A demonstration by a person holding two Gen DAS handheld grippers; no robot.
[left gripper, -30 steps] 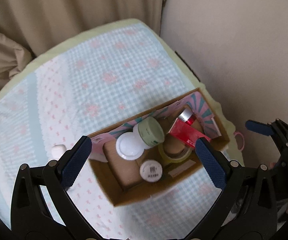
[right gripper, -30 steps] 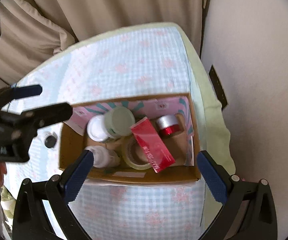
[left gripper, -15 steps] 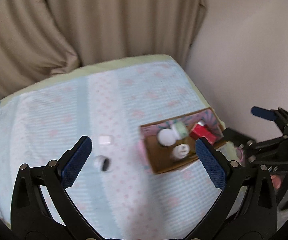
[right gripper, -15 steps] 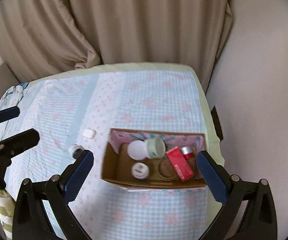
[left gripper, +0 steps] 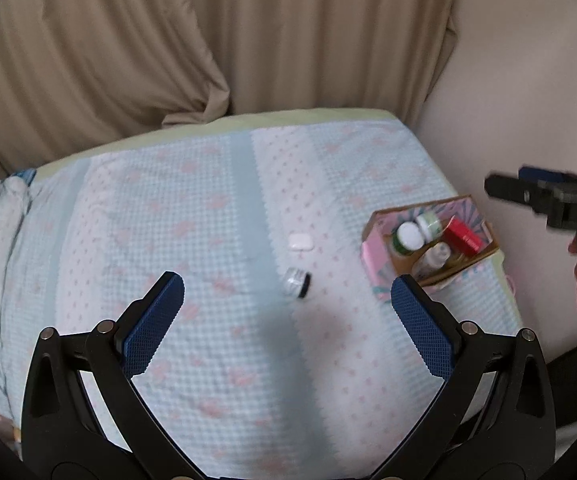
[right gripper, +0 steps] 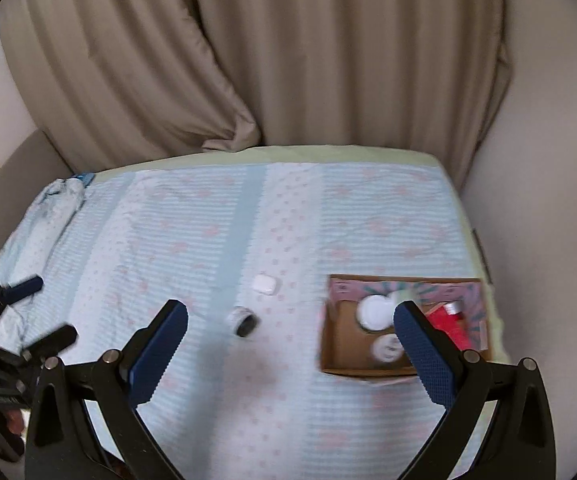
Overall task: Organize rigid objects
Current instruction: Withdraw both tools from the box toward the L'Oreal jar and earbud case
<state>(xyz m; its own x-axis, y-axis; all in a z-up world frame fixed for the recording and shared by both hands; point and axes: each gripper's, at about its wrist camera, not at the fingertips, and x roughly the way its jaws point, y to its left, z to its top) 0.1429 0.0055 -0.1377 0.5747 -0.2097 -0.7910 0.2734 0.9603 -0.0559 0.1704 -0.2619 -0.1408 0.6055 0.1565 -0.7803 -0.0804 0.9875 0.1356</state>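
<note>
Hovering above a bed (right gripper: 368, 216) covered in a pale blue and pink patterned quilt, the left gripper (left gripper: 288, 300) has its blue-padded jaws spread wide with nothing between them. The right gripper (right gripper: 292, 332) likewise has its jaws spread wide and bare.

On the quilt lies a small white rounded-rectangle case (left gripper: 301, 242) (right gripper: 266, 284), and just beside it, nearer the cameras, a small clear jar with a black lid (left gripper: 297, 282) (right gripper: 243, 320) lies on its side. The two are close but apart.

Well off to the right of them, near the bed's edge by the wall, sits an open brown cardboard box with a pink and teal patterned inner lining (left gripper: 372, 258) (right gripper: 338, 344). Inside it are a white round lid (left gripper: 410, 234) (right gripper: 374, 312), a pale green-capped jar (left gripper: 429, 222), a flat red carton (left gripper: 463, 236) (right gripper: 450, 326) and a smaller white round container (left gripper: 440, 254) (right gripper: 388, 347) (the frames are blurred, so finer detail is lost).

Beige curtains (right gripper: 288, 60) hang behind the bed, and a plain pale wall (left gripper: 528, 100) stands to its right.
</note>
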